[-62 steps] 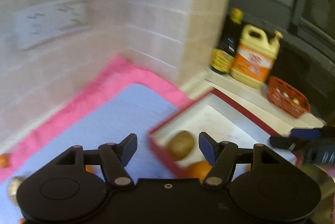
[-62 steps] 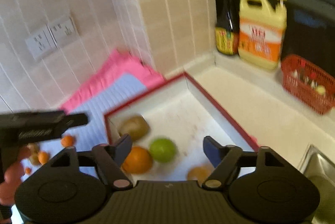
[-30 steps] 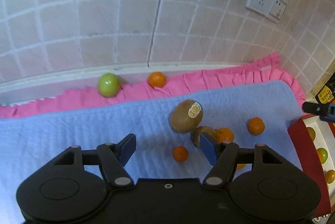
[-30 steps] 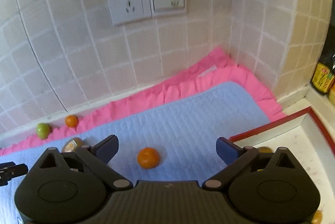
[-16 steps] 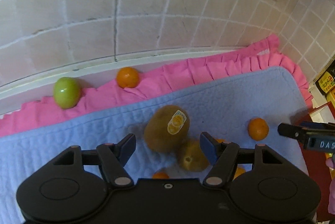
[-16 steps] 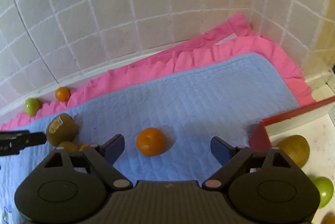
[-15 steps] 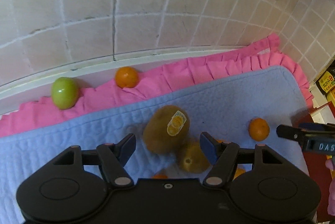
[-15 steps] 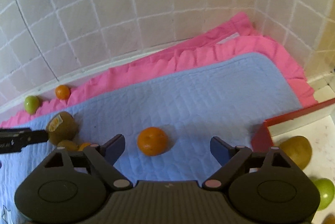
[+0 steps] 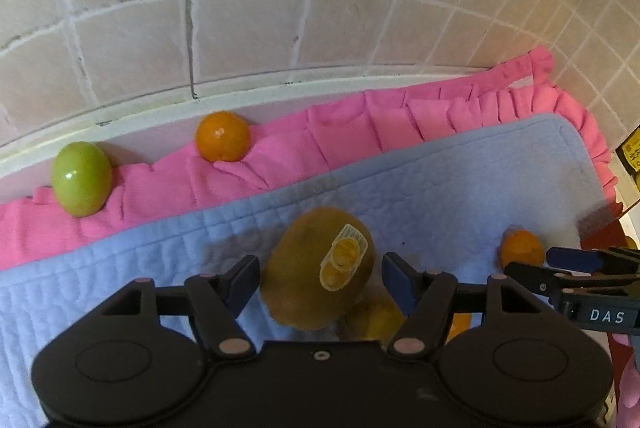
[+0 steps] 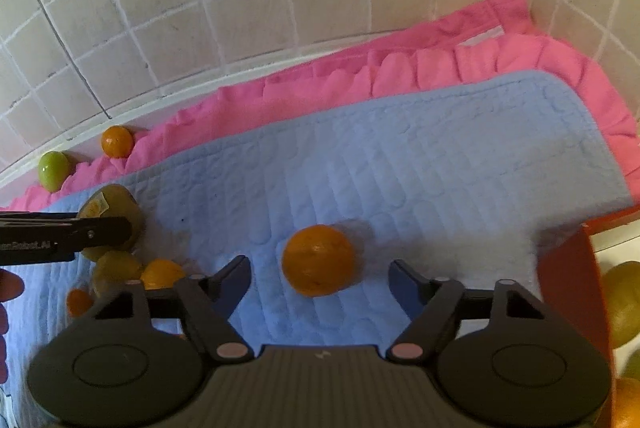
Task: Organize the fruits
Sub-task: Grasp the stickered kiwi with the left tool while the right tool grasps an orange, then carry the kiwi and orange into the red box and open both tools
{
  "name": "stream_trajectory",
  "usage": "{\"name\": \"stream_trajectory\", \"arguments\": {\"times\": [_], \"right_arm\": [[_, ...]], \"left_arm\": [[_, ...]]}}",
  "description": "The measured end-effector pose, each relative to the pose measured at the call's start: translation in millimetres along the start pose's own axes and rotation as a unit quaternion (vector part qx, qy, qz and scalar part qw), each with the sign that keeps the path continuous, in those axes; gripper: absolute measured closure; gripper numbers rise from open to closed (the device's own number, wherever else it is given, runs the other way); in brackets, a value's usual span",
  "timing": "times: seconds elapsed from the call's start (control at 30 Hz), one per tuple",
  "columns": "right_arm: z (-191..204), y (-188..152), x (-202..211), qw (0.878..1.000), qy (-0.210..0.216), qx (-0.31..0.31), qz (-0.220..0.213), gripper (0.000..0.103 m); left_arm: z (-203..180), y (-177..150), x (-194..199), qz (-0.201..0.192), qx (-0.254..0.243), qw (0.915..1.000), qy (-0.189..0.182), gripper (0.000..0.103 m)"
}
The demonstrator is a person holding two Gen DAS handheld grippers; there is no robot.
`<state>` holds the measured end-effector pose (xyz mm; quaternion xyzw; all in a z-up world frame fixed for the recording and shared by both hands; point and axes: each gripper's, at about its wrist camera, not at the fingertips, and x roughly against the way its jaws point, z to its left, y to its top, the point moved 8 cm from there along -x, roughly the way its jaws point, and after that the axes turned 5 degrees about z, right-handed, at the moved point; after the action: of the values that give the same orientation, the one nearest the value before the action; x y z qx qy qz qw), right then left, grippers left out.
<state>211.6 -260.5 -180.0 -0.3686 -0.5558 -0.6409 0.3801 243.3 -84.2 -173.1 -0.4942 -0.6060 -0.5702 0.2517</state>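
Note:
A brown kiwi [image 9: 316, 264] with a yellow sticker lies on the blue mat [image 9: 460, 188]. My left gripper [image 9: 318, 280] straddles it, open, with a thin gap at each pad. An orange [image 10: 318, 260] sits on the same mat between the fingers of my right gripper [image 10: 318, 278]. The right jaws are closing, and clear space still shows on both sides of the orange. A yellowish fruit [image 9: 376, 316] and a small orange [image 10: 162, 274] lie against the kiwi, partly hidden by the left gripper's body.
A green fruit [image 9: 82, 178] and an orange [image 9: 222, 136] rest on the pink cloth [image 9: 360, 132] by the tiled wall. A red-rimmed tray [image 10: 576, 268] at the right holds several fruits. The right gripper's fingers [image 9: 576, 258] reach in beside another orange [image 9: 520, 248].
Both grippers have come down and closer to the mat. The kiwi now lies between the left fingers. The right jaws have narrowed around the orange.

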Motion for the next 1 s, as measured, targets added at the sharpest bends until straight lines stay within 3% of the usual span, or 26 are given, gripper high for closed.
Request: {"name": "stream_trajectory", "arguments": {"times": [0.27,0.4,0.63,1.0], "right_arm": [[-3,3,-11,1.0,-0.006,0.0,0.002,0.044],[-2,4,-10,1.0,-0.001,0.008,-0.003,0.06],[3,4,3,1.0,0.005,0.022,-0.007,0.061],[-7,-2,79,0.998,0.01,0.009,-0.064,0.061]], "left_arm": [[-3,3,-8,-0.009,-0.008,0.9999,0.009,0.023],[-4,2,-9,-0.012,-0.022,0.9993,0.028,0.031],[-3,-3,1,-0.012,-0.011,0.9993,0.033,0.032],[-36,-3,52,-0.048,-0.038,0.9976,0.032,0.032]]}}
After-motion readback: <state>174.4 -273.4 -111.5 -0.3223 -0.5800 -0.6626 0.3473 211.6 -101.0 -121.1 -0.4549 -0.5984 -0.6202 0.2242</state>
